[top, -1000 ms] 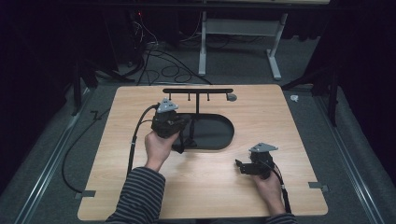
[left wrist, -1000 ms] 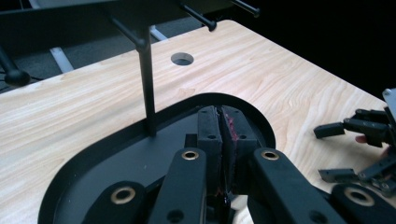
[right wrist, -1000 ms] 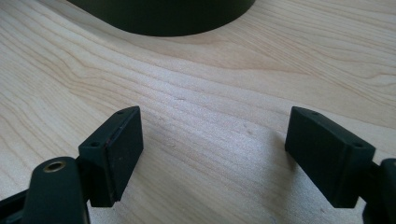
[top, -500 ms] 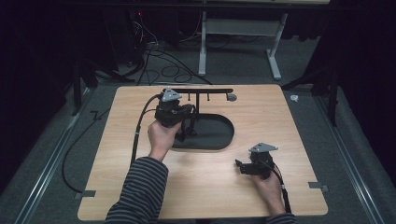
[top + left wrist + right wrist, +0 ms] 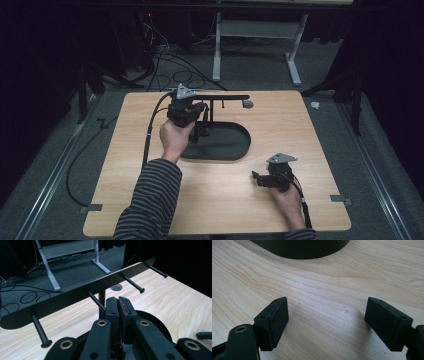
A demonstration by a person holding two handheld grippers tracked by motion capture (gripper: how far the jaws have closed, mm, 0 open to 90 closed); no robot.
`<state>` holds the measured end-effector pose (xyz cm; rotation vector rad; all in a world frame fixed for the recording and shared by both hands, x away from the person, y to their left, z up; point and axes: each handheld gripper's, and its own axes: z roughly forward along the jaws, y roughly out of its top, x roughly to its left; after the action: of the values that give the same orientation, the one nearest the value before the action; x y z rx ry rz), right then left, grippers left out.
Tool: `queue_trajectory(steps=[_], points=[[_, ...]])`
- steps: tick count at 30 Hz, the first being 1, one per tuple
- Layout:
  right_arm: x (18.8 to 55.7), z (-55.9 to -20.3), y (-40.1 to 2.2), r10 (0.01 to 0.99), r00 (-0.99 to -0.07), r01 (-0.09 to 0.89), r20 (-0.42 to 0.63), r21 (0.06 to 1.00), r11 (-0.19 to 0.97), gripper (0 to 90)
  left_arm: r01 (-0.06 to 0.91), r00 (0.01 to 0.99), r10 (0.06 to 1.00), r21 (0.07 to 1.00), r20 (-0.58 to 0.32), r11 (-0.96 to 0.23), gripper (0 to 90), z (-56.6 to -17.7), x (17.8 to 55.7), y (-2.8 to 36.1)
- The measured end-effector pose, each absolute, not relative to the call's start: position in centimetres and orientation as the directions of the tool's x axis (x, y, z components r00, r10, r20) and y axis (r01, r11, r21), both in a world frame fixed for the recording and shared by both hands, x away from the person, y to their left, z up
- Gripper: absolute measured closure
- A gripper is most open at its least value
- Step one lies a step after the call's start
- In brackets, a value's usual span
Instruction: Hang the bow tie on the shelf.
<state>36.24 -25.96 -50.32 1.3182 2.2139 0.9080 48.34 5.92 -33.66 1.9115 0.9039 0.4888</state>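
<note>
Looking down, we see the table (image 5: 125, 165) bearing a black rack: an oval base (image 5: 227, 145), a post, and a crossbar (image 5: 75, 296) with pegs (image 5: 96, 300) sticking out toward us. Our left gripper (image 5: 196, 131) hovers over the base's left end, just beside the post and below the bar, jaws clenched together on nothing. Our right gripper (image 5: 256, 178) rests near the table's front right, well apart from the rack, jaws released wide over bare wood.

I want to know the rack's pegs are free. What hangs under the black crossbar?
Nothing hangs from the crossbar; its pegs are bare over the wooden table and oval base. The shut left gripper covers the post's foot.
</note>
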Motion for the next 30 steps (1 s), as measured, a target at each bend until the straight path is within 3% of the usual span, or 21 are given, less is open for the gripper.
queue_trajectory(steps=[14,30], points=[[36.2,-50.3,-26.0,0.882,-0.472,0.617,-0.015,0.709,0.342,20.5,0.421,0.598,0.800,0.864,-0.037,-0.275,85.7,-34.6,49.9,6.4],[36.2,-50.3,-25.9,0.881,-0.473,0.616,-0.015,0.709,0.343,20.5,0.411,0.607,0.795,0.865,-0.022,-0.289,76.8,-34.6,49.0,6.5]])
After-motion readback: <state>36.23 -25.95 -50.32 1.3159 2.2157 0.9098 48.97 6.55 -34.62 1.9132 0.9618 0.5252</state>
